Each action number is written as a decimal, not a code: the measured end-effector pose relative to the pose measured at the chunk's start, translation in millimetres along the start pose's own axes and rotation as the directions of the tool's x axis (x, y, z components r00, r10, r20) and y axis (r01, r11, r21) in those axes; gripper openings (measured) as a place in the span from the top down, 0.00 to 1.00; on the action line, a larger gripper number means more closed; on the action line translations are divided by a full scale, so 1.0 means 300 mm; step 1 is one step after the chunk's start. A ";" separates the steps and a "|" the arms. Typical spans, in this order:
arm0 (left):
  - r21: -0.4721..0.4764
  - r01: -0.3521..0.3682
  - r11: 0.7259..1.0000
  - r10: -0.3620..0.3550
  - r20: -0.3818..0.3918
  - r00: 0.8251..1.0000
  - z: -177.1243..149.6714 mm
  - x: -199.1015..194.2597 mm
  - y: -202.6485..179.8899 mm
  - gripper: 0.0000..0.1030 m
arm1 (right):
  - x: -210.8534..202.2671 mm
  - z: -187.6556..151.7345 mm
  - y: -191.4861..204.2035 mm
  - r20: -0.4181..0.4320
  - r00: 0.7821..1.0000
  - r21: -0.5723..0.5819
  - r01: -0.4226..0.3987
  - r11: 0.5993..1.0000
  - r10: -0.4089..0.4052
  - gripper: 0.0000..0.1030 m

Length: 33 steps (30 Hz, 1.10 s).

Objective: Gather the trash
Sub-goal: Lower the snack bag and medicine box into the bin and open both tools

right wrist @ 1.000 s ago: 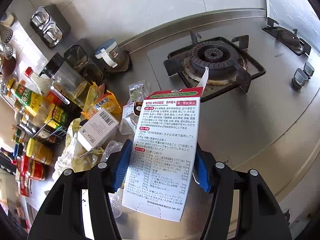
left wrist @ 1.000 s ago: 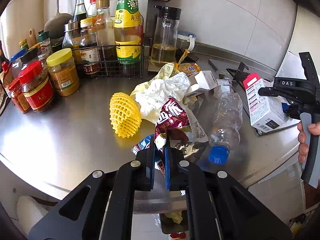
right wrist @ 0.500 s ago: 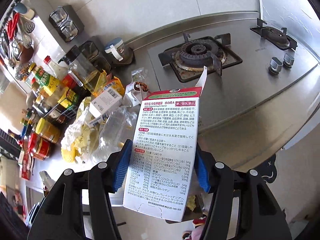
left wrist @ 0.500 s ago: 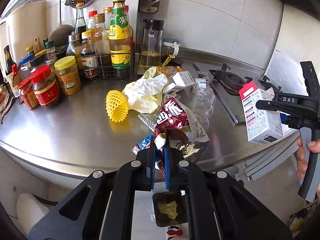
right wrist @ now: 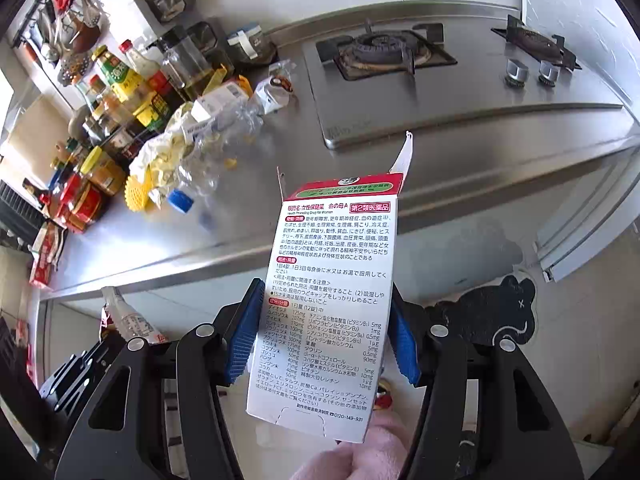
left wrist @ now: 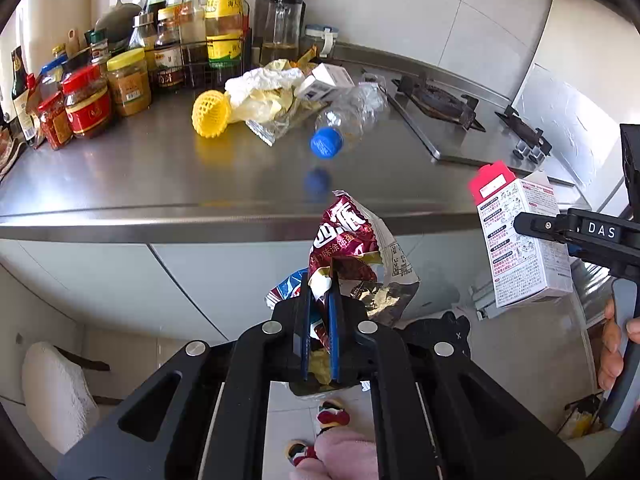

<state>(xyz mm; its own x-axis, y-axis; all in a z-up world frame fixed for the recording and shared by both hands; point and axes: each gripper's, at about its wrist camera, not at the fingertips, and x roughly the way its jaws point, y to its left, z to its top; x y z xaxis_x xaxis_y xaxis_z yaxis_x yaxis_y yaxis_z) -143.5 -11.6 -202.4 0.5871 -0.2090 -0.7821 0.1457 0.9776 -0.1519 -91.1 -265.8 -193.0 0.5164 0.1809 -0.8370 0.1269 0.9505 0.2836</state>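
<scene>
My left gripper [left wrist: 320, 300] is shut on a crumpled maroon snack wrapper [left wrist: 344, 240] and holds it in the air in front of the counter edge. My right gripper [right wrist: 324, 316] is shut on a white and red medicine box [right wrist: 328, 300], also off the counter; that box shows at the right of the left wrist view [left wrist: 520, 240]. On the steel counter [left wrist: 160, 176] lie a crushed clear bottle with a blue cap [left wrist: 348, 120], a yellow foam net [left wrist: 211, 113], crumpled white and yellow wrapping [left wrist: 264, 92] and a small white box [left wrist: 326, 80].
Jars and sauce bottles [left wrist: 120, 80] crowd the counter's back left. A gas hob [left wrist: 436, 100] is set in the counter at the right. A small dark bin with scraps [left wrist: 320, 380] sits on the floor below my left gripper. A black mat [right wrist: 492, 312] lies on the floor.
Both grippers have pulled back from the counter and lowered, carrying the wrapper and the box out past the counter's front edge. The bottle's blue cap now shows on the counter.
</scene>
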 end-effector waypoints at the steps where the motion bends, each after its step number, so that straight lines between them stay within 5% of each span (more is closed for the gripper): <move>1: -0.001 0.004 1.000 -0.004 -0.019 1.000 -0.021 0.015 -0.005 0.94 | 0.011 -0.027 -0.006 -0.017 1.000 -0.006 0.006 1.000 -0.006 0.42; 9: -0.008 0.015 1.000 -0.016 -0.156 0.988 -0.162 0.187 -0.031 0.94 | 0.198 -0.187 -0.062 -0.167 0.986 -0.001 0.022 1.000 -0.022 0.42; 17: -0.052 0.017 0.998 -0.032 -0.291 0.956 -0.286 0.444 -0.022 0.94 | 0.476 -0.276 -0.099 -0.303 0.953 0.016 0.026 1.000 -0.020 0.43; 33: -0.117 0.000 0.993 -0.051 -0.426 0.903 -0.442 0.851 0.019 0.94 | 0.920 -0.339 -0.136 -0.420 0.907 0.051 0.056 0.997 -0.030 0.43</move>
<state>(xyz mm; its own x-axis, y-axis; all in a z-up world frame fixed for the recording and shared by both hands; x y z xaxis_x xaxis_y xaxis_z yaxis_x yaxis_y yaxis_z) -98.4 -56.0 -483.0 0.1833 -0.2278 -0.9563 0.0513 0.9737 -0.2221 -40.0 -229.1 -483.2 0.1087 0.2421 -0.9641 0.1990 0.9449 0.2598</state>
